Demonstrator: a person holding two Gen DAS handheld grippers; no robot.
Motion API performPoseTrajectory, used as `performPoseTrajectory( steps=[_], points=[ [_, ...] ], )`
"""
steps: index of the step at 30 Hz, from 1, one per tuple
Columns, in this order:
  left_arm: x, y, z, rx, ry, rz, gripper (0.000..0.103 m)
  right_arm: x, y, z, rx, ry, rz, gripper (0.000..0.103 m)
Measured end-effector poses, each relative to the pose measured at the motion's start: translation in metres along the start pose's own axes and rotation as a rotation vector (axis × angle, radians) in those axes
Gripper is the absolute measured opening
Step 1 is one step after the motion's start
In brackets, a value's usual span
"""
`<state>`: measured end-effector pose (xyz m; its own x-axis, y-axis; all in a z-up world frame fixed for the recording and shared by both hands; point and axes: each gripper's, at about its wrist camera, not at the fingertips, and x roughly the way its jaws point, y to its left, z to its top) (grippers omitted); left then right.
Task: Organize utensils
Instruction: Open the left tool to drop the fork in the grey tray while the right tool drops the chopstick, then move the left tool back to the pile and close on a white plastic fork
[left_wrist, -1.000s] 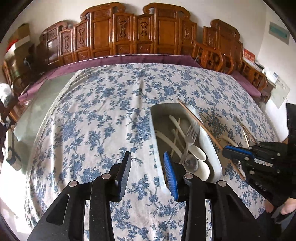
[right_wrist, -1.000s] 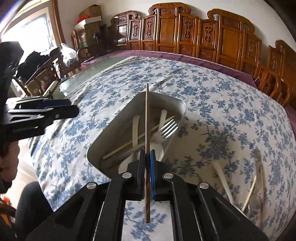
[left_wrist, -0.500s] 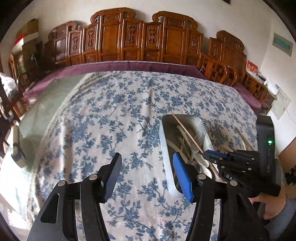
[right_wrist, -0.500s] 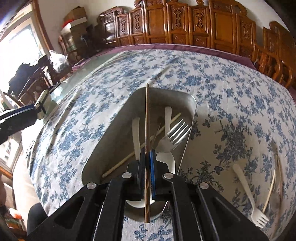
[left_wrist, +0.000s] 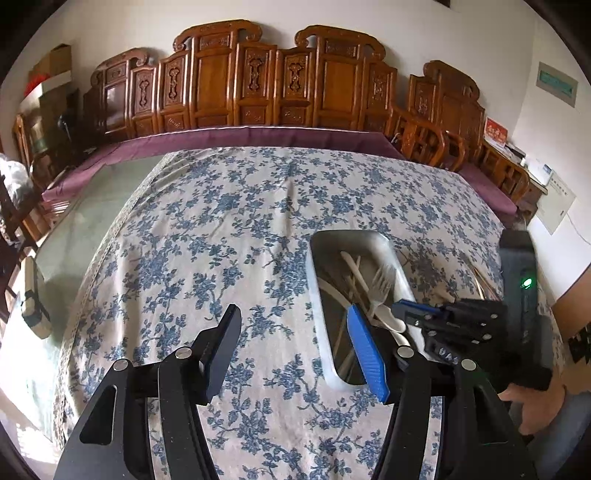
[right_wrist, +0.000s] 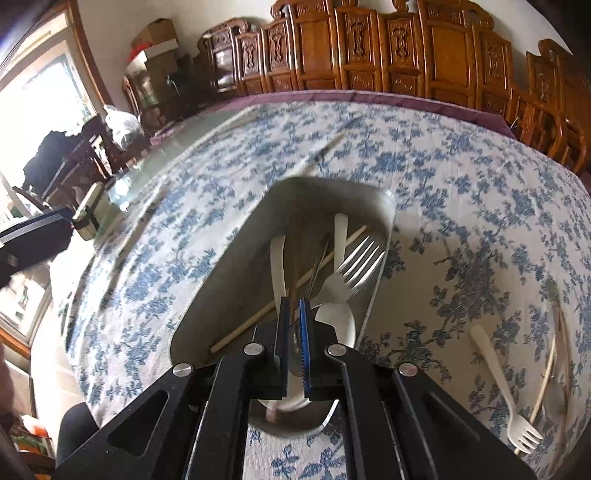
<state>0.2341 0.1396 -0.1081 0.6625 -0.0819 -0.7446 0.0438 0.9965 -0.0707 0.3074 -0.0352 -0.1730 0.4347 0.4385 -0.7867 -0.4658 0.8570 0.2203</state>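
A metal tray (right_wrist: 229, 266) on the flowered tablecloth holds a silver fork (right_wrist: 351, 269), white plastic utensils (right_wrist: 277, 266) and a pale chopstick (right_wrist: 258, 317). My right gripper (right_wrist: 294, 332) hangs over the tray's near end, its jaws a narrow gap apart. A blurred dark chopstick (right_wrist: 293, 284) lies in the tray just beyond the fingertips. My left gripper (left_wrist: 295, 339) is wide open and empty, left of the tray (left_wrist: 317, 295). The right gripper (left_wrist: 410, 314) also shows in the left wrist view.
A white plastic fork (right_wrist: 506, 391) and chopsticks (right_wrist: 550, 369) lie on the cloth right of the tray. Another chopstick (right_wrist: 321, 155) lies beyond the tray. Carved wooden chairs (left_wrist: 258, 85) line the far side. Bare glass tabletop (left_wrist: 74, 236) lies at the left.
My right gripper has opened slightly and let go of the dark chopstick, which has dropped into the tray. My left gripper has opened wider and moved back a little.
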Motion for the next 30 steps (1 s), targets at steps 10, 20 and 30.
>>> performPoseTrajectory(
  steps=[10,20,30],
  points=[
    [-0.011,-0.036,-0.004,0.066,-0.016,-0.027,0.057,-0.08,-0.028,-0.021,-0.028,-0.073,-0.04,0.007],
    [-0.041,-0.092,-0.001,0.145,-0.051,-0.051,0.057,-0.164,-0.068,-0.069,-0.052,-0.103,-0.131,0.008],
    [-0.037,-0.151,-0.012,0.208,-0.03,-0.07,0.057,-0.192,-0.131,-0.11,0.029,-0.105,-0.207,0.022]
  ],
)
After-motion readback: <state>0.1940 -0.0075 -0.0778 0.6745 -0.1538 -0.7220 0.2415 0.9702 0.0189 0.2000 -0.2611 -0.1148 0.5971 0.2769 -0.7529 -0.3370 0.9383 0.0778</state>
